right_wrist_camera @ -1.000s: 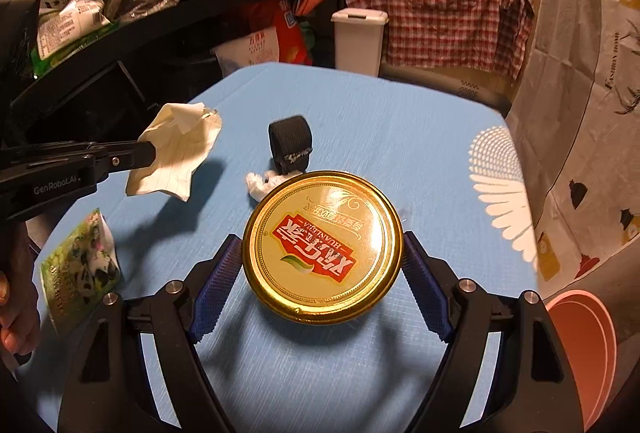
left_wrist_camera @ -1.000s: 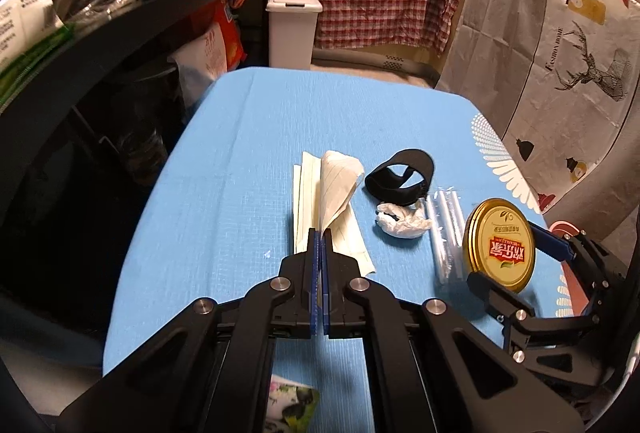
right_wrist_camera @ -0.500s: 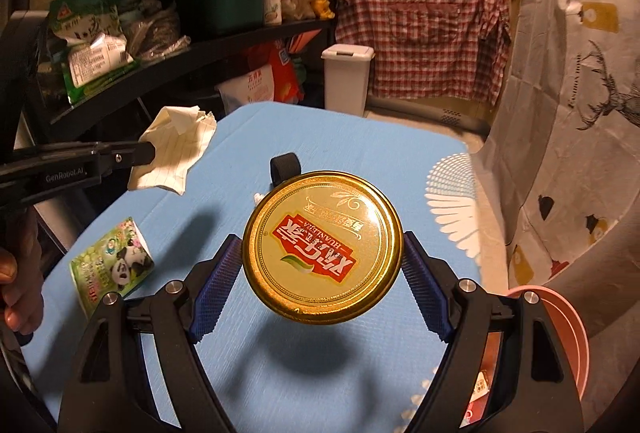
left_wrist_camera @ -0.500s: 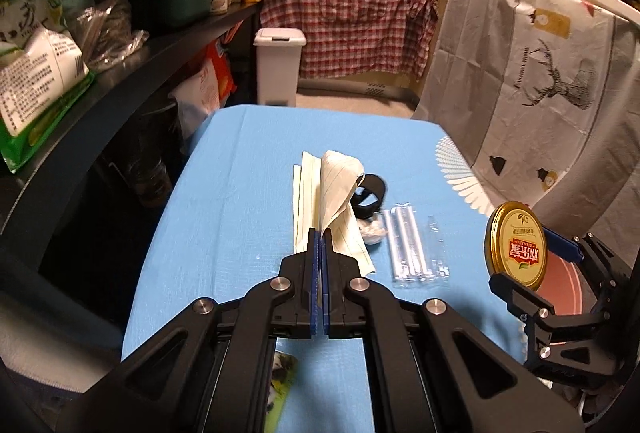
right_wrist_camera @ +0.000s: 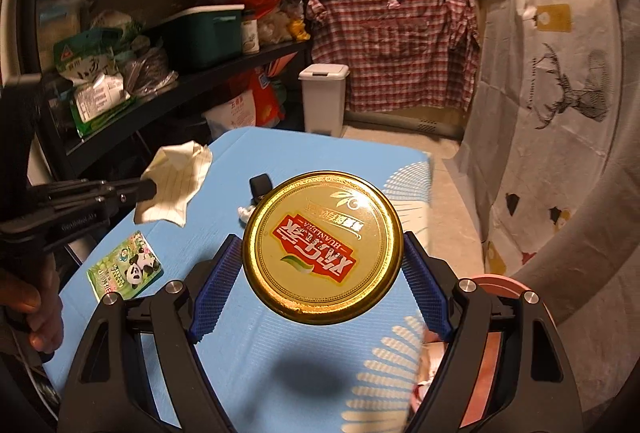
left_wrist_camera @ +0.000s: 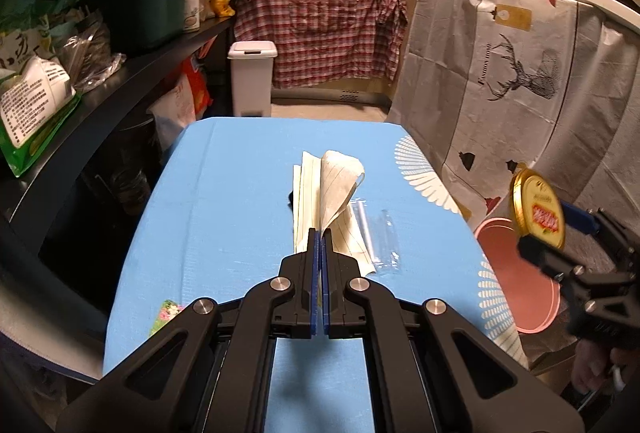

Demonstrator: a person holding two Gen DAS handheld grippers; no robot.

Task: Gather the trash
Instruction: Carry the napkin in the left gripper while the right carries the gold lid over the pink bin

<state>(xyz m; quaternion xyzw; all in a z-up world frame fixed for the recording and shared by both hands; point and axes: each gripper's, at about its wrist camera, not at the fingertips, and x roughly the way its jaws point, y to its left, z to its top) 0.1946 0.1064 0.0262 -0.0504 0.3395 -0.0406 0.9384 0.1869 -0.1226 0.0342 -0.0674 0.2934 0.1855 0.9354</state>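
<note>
My left gripper point(left_wrist_camera: 321, 233) is shut on a crumpled sheet of lined paper point(left_wrist_camera: 336, 189) and holds it above the blue table point(left_wrist_camera: 224, 201); the paper also shows in the right wrist view point(right_wrist_camera: 176, 189). My right gripper point(right_wrist_camera: 322, 265) is shut on a gold jar lid point(right_wrist_camera: 322, 253) with a red label, held high over the table's right edge; the lid also shows in the left wrist view point(left_wrist_camera: 538, 209). A pink bin point(left_wrist_camera: 524, 273) stands below the table's right side, under the lid.
On the table lie a clear plastic wrapper point(left_wrist_camera: 380, 233), a panda-print packet point(right_wrist_camera: 126, 269), a black band point(right_wrist_camera: 260, 187) and a white paper wad point(right_wrist_camera: 244, 213). Dark shelves point(left_wrist_camera: 100, 81) stand on the left, a white lidded bin point(left_wrist_camera: 252, 77) beyond the table.
Both grippers have risen and pulled back from the table. The right gripper has carried the lid to the right, over the pink bin. The left still holds the paper.
</note>
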